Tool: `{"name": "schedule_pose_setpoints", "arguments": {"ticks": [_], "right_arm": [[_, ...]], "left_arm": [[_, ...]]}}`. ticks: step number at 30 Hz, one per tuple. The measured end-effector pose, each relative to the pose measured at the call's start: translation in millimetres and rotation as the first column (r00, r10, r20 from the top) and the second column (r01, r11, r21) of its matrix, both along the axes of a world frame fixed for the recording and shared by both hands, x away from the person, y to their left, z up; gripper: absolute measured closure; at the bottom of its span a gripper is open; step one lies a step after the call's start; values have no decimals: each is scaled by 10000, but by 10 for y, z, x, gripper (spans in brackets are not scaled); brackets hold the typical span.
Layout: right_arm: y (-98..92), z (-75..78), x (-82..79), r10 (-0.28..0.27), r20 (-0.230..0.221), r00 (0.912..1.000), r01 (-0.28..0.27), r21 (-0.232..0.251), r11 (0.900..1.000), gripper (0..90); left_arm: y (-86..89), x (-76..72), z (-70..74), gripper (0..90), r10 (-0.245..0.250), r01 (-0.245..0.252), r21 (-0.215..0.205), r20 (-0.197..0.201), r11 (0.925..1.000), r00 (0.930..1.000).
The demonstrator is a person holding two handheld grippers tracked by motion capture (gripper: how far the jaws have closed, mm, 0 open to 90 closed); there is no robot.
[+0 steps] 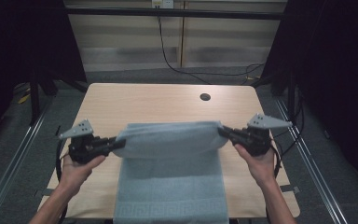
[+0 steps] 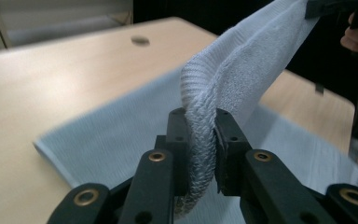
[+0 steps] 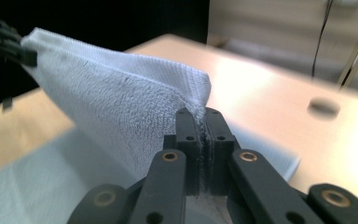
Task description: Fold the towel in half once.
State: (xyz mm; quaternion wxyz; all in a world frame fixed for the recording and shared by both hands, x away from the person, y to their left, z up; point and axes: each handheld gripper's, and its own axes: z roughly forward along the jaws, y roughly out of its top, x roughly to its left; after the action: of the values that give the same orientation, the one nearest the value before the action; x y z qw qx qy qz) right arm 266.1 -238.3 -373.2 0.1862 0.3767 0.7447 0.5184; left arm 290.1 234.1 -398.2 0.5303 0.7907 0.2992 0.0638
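- While the near end of the blue towel (image 1: 170, 186) lies flat on the table (image 1: 144, 102), its far edge is lifted.
- The left gripper (image 1: 113, 143) pinches one lifted corner tight.
- The right gripper (image 1: 224, 132) pinches the other corner, which looks thinner there.

bare tabletop (image 1: 158, 100) beyond raised towel (image 1: 172, 140), cable hole (image 1: 205, 97)

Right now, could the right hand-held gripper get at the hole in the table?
Probably not yet: the right hand-held gripper is shut on the towel. The tabletop toward the hole is bare, so once it lets go the way looks free.
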Motion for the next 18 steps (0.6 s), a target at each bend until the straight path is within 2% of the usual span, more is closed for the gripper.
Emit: {"name": "schedule_pose_setpoints", "arguments": {"ticks": [2,4,5,6,7,8,13,15,17,18], "right_arm": [[-24,-183,-122,17,-380,9993,-17,19,10000,870],[-49,-352,-260,110,-726,9973,-87,331,9994,867],[-50,-428,-333,161,-934,9955,-138,245,9996,865],[-53,-499,-407,177,-1055,9943,-161,164,9997,864],[-66,-606,-526,308,-1440,9891,-301,75,9995,861],[-66,-606,-526,308,-1440,9891,-301,75,9995,861],[-85,-816,-841,596,-1978,9784,-554,267,9981,806],[-64,-862,-947,423,-2005,9788,-481,-237,9986,815],[-58,-909,-1054,677,-2160,9740,-685,37,9976,807],[-49,-925,-1110,683,-2197,9732,-705,-19,9975,808]], "left_arm": [[3,-109,-93,783,-104,104,21,-146,9999,9998],[1,-192,-185,780,-85,87,72,-201,9999,9998],[-5,-223,-248,779,-239,239,10,-381,9997,9990],[-25,-309,-361,778,-346,358,206,-567,9991,9978],[-25,-309,-361,776,-346,358,206,-567,9991,9978],[-30,-364,-421,776,-515,537,298,-692,9981,9963],[58,-610,-664,752,-787,839,448,-1073,9955,9911],[99,-677,-759,735,-850,941,670,-1280,9933,9881],[144,-753,-806,723,-1064,1165,552,-1605,9917,9813],[170,-794,-816,717,-1050,1158,624,-1548,9913,9823]]}}
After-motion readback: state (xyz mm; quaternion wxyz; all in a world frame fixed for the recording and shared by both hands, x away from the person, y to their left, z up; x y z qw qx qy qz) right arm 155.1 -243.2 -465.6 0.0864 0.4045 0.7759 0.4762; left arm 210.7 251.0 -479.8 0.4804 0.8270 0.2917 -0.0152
